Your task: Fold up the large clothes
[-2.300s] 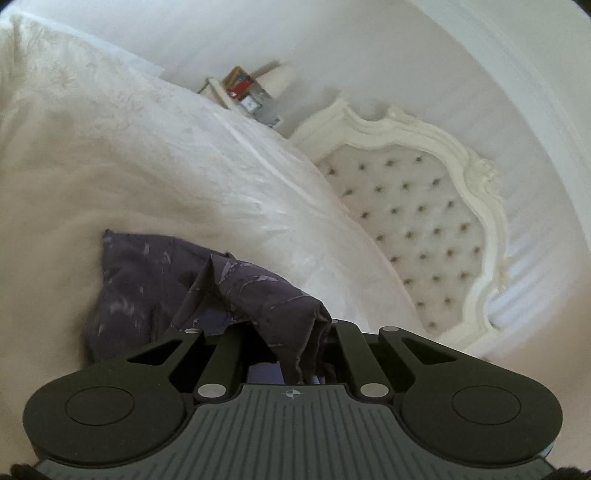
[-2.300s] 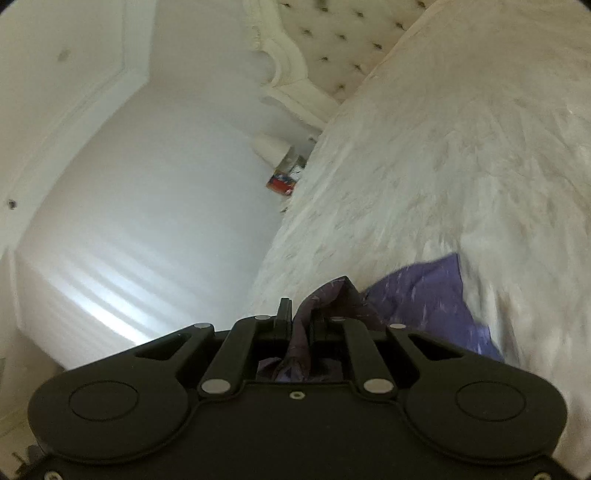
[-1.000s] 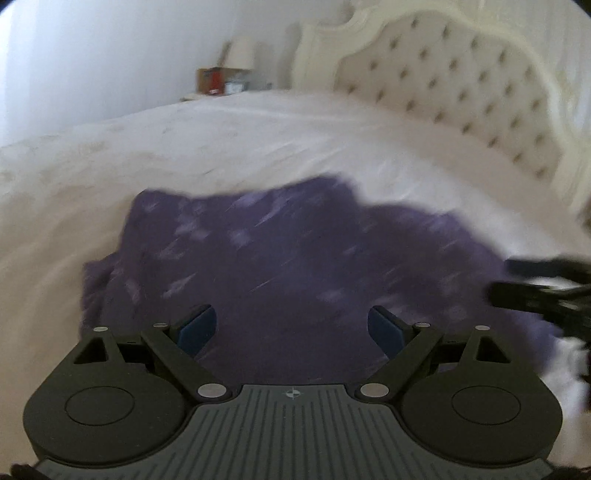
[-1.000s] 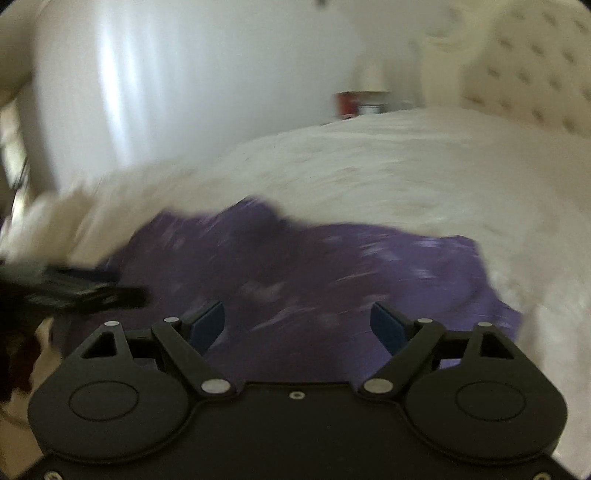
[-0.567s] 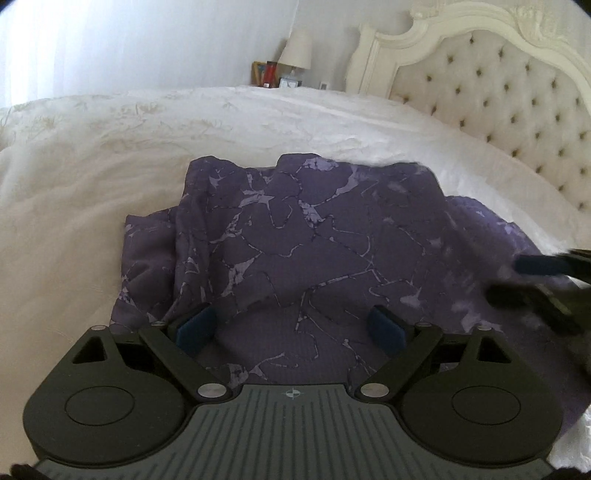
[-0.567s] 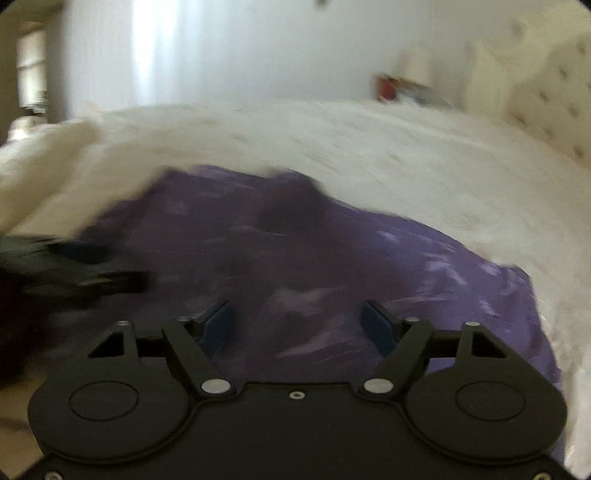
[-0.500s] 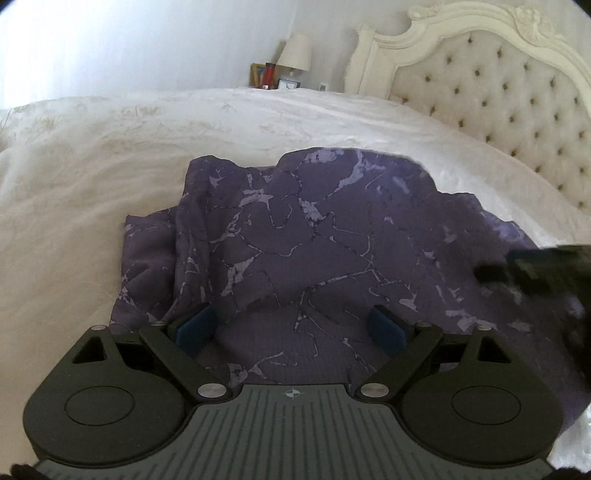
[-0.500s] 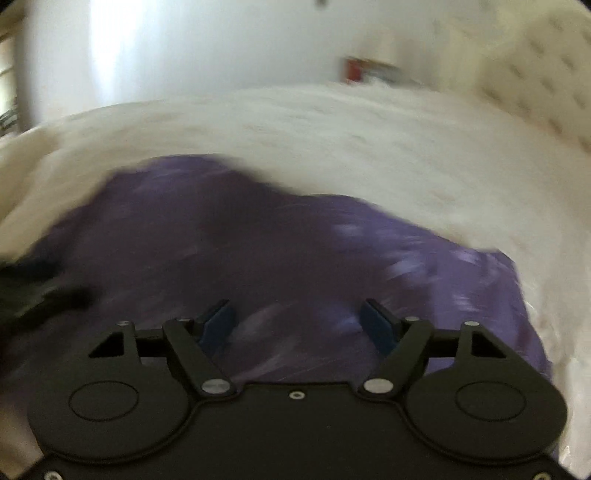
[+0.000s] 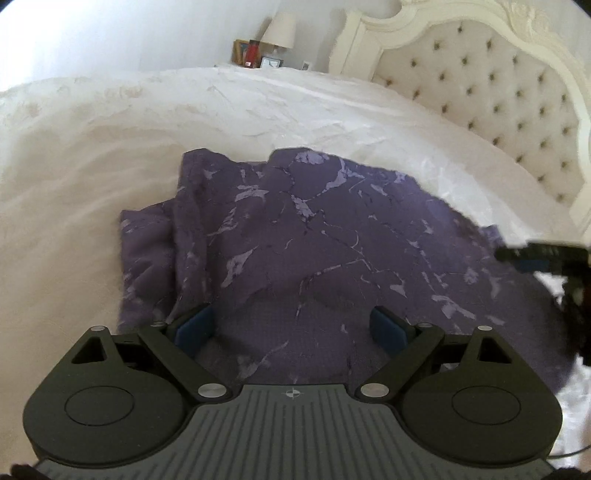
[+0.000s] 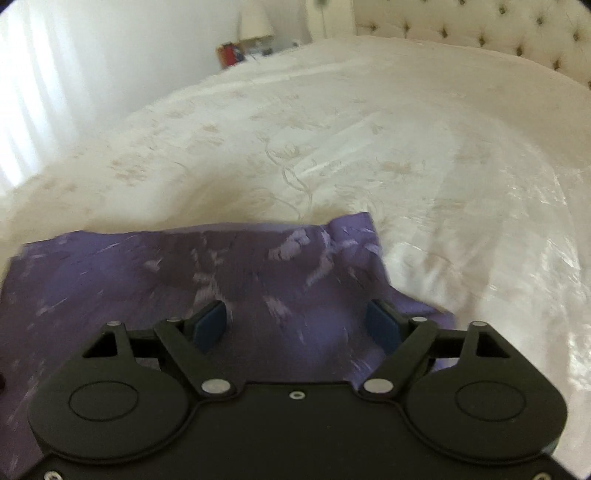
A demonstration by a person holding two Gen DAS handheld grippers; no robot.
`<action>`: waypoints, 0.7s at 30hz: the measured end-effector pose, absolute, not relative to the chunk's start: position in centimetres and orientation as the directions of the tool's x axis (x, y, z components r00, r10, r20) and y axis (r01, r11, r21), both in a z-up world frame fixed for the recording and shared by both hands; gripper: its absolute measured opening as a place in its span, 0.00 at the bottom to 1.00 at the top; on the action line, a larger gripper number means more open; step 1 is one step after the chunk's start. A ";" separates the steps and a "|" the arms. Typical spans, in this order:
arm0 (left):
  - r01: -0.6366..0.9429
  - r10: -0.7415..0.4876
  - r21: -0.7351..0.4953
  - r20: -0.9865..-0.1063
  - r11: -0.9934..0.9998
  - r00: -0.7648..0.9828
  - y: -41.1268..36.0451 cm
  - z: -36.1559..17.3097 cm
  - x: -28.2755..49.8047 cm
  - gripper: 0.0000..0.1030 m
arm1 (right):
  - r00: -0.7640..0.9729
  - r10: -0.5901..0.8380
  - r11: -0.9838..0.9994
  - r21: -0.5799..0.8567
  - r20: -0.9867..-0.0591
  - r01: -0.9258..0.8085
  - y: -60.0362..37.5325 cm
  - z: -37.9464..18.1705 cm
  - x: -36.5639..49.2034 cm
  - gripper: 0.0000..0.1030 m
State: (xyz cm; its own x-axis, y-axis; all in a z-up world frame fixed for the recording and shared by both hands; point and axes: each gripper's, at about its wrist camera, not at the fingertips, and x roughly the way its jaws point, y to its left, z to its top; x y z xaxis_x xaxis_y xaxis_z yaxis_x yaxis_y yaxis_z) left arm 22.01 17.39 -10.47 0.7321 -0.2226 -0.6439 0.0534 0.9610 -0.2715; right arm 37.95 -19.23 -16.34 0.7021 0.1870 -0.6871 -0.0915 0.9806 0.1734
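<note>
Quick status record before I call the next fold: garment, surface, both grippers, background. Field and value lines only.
garment: purple patterned garment, spread out with wrinkles along its left side
surface: white bedspread, under the garment
left gripper: left gripper, jaws open, over the near part of the garment, holding nothing
right gripper: right gripper, jaws open, over the garment's right part, holding nothing; view is motion-blurred
background: tufted headboard; lamp beyond the bed
fold state: no clean fold visible

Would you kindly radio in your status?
Left gripper open, right gripper open. Purple marble-print garment spread on white bedspread. Nothing obstructing.
</note>
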 end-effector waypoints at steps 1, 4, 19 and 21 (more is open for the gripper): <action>0.042 -0.221 -0.285 -0.636 0.958 0.740 18.0 -10.2 21.4 0.89 | 0.704 0.201 0.977 0.188 -0.682 -0.097 -20.0 -16.0 37.1 0.82; 0.006 -0.207 -0.313 -0.612 0.950 0.764 19.6 -9.8 19.1 0.89 | 0.699 0.213 0.972 0.219 -0.683 -0.082 -22.7 -15.8 34.4 0.92; -0.102 -0.355 -0.582 -0.615 0.807 0.704 23.8 -12.9 16.5 0.90 | 0.657 0.523 0.703 0.711 -0.542 0.027 -29.1 -21.5 26.3 0.95; -0.097 -0.375 -0.592 -0.620 0.800 0.689 22.9 -13.5 17.3 0.94 | 0.647 0.536 0.705 0.709 -0.542 0.011 -28.0 -21.7 27.0 0.99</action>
State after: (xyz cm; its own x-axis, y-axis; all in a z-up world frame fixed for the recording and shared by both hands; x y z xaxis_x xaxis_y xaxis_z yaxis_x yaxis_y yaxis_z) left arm 17.30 22.89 -13.48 0.6889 -0.3755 -0.6201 -0.0971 0.7999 -0.5923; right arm 27.03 -28.01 -21.67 0.6474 0.5359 -0.5420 0.0106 0.7046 0.7095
